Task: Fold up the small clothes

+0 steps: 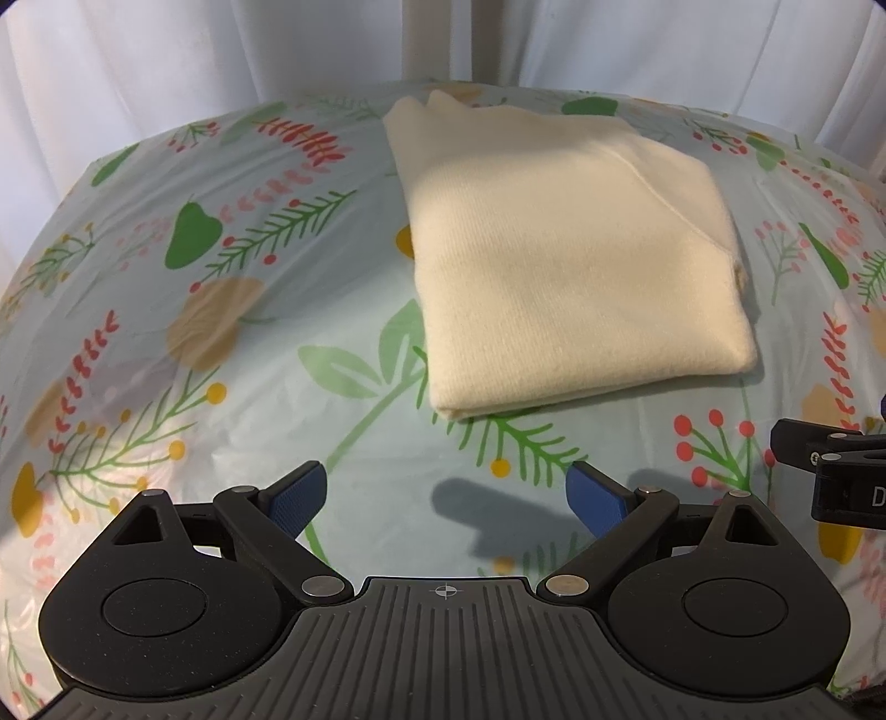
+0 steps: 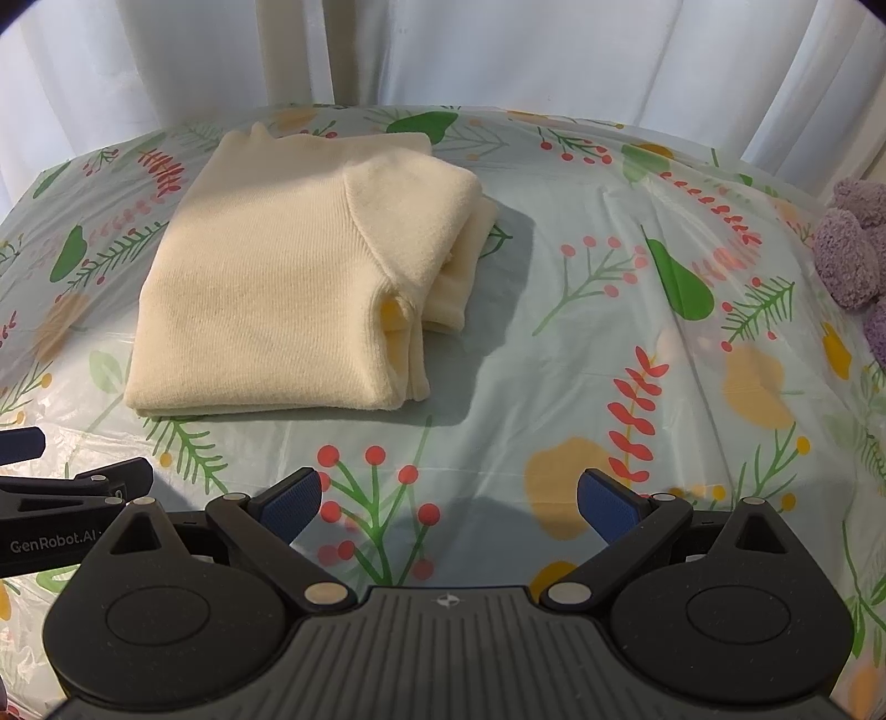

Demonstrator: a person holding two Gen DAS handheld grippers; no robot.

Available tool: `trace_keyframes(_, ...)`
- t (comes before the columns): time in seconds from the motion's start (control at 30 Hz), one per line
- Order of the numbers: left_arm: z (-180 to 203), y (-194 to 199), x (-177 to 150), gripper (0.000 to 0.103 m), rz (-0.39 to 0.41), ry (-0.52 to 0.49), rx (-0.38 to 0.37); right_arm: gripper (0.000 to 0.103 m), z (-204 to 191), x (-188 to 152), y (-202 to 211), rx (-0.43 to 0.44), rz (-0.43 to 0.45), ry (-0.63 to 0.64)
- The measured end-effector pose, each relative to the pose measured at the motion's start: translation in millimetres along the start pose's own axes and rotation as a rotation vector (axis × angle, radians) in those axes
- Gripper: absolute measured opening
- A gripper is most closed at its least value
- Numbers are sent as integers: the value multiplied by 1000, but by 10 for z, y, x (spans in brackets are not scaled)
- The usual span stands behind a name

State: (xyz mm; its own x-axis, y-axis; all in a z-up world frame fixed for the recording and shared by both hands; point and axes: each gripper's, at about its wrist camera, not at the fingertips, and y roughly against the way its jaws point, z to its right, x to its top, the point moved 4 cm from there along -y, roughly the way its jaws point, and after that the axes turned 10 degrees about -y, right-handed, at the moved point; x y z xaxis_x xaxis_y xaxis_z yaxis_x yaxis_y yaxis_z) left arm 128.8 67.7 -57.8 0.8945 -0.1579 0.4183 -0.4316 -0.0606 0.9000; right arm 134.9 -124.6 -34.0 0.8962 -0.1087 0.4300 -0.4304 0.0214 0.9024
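Observation:
A cream knit sweater (image 1: 565, 260) lies folded into a neat rectangle on the floral tablecloth (image 1: 221, 343). It also shows in the right wrist view (image 2: 277, 288), with layered edges on its right side. My left gripper (image 1: 446, 498) is open and empty, hovering above the cloth just in front of the sweater's near edge. My right gripper (image 2: 448, 507) is open and empty, in front of and to the right of the sweater. Neither gripper touches the sweater.
A fuzzy purple garment (image 2: 855, 260) lies at the table's far right edge. White curtains (image 2: 498, 50) hang behind the table. The other gripper's body shows at the right edge of the left view (image 1: 836, 465) and the left edge of the right view (image 2: 55, 498).

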Motion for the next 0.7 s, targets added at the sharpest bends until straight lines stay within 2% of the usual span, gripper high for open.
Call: trace_keyframes(0.7,25,39,7,97,15,-14,-15,99,-17,-18,-9,-8,-1,7)
